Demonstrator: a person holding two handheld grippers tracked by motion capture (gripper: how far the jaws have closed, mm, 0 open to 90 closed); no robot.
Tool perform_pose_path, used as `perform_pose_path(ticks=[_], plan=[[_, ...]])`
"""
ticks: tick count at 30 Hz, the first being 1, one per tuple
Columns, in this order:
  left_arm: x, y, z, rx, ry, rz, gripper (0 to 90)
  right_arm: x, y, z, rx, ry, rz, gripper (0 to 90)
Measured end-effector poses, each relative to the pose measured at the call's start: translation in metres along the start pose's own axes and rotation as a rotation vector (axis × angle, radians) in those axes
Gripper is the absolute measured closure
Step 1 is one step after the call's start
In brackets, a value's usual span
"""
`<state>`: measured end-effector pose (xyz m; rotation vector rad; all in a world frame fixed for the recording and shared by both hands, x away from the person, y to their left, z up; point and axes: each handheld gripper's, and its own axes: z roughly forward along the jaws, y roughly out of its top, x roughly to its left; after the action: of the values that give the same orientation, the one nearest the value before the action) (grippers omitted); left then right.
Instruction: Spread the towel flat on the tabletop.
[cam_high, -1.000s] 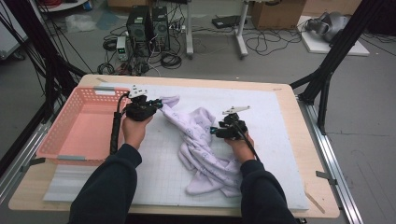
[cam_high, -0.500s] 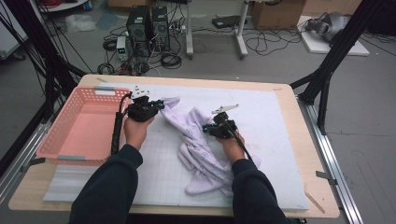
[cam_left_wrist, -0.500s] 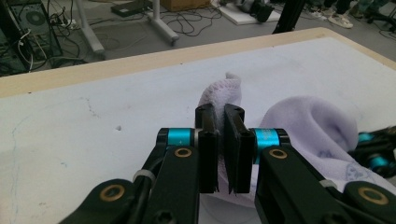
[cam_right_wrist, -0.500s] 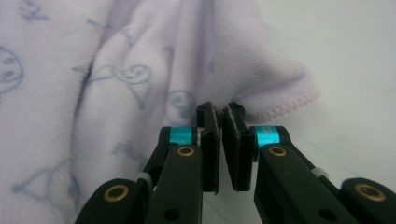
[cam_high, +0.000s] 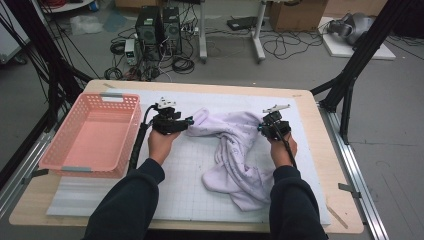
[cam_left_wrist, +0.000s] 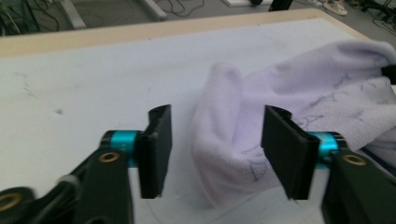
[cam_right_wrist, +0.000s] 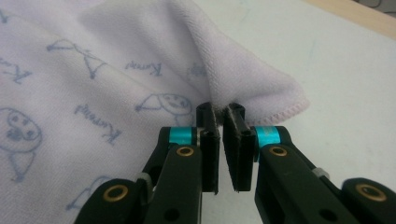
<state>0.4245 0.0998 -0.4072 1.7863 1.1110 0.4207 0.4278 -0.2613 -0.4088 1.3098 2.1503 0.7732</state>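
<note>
Pink basket (cam_high: 92, 135) at the counter's (cam_high: 320, 165) left edge, partly on the white gridded mat (cam_high: 195, 165). Beyond the far edge, on the floor: computer towers (cam_high: 157, 22), tangled cables (cam_high: 290, 47), cardboard box (cam_high: 295, 7).

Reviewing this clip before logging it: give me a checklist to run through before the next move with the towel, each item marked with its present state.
1. Right gripper shut on the edge of the pale lilac printed terry towel: ok, its fingers pinch the hemmed corner.
2. Left gripper gripping the towel: not ok, it is open, with a towel fold between the fingers.
3. Towel spread flat: not ok, it lies bunched and twisted on the white gridded mat.
4. Pink plastic basket free to receive: ok, nothing lies in it.
5. Whether the right grip holds one layer or more: cannot tell.
</note>
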Motion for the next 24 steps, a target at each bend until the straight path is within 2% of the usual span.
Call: perform_pose_path(ticks=[3, 5, 6, 7, 9, 11, 15, 17, 19, 22, 24], plan=[[-0.010, -0.001, -0.002, 0.003, -0.035, 0.018, 41.1, -0.001, -0.002, -0.003, -0.030, 0.010, 0.009, 83.6], [-0.018, -0.003, -0.008, -0.051, -0.058, 0.007, 45.0, -0.001, -0.003, -0.006, -0.040, 0.005, 0.002, 80.4], [-0.022, -0.004, -0.010, -0.058, -0.083, 0.010, 46.7, -0.002, -0.004, -0.008, -0.047, -0.019, 0.006, 74.5], [-0.026, -0.005, -0.011, -0.056, -0.126, 0.013, 49.2, -0.004, -0.005, -0.010, -0.061, -0.032, 0.020, 69.1], [-0.037, -0.007, -0.008, -0.029, -0.223, 0.019, 54.6, -0.010, -0.010, -0.017, -0.089, -0.039, 0.057, 62.4], [-0.049, -0.010, -0.004, -0.002, -0.293, 0.025, 55.4, -0.015, -0.015, -0.023, -0.096, -0.042, 0.068, 60.9], [-0.073, -0.017, 0.011, 0.063, -0.387, 0.040, 54.2, -0.020, -0.031, -0.033, -0.105, -0.030, 0.078, 59.3], [-0.086, -0.020, 0.020, 0.087, -0.438, 0.034, 50.5, -0.023, -0.039, -0.036, -0.087, -0.018, 0.106, 56.7], [-0.099, -0.022, 0.028, 0.106, -0.459, 0.047, 46.7, -0.025, -0.048, -0.039, -0.106, -0.013, 0.120, 56.9], [-0.115, -0.023, 0.038, 0.148, -0.428, 0.115, 47.4, -0.028, -0.059, -0.042, -0.108, 0.000, 0.148, 56.9], [-0.119, -0.024, 0.039, 0.150, -0.419, 0.159, 66.3, -0.030, -0.066, -0.045, -0.109, 0.000, 0.159, 57.0]])
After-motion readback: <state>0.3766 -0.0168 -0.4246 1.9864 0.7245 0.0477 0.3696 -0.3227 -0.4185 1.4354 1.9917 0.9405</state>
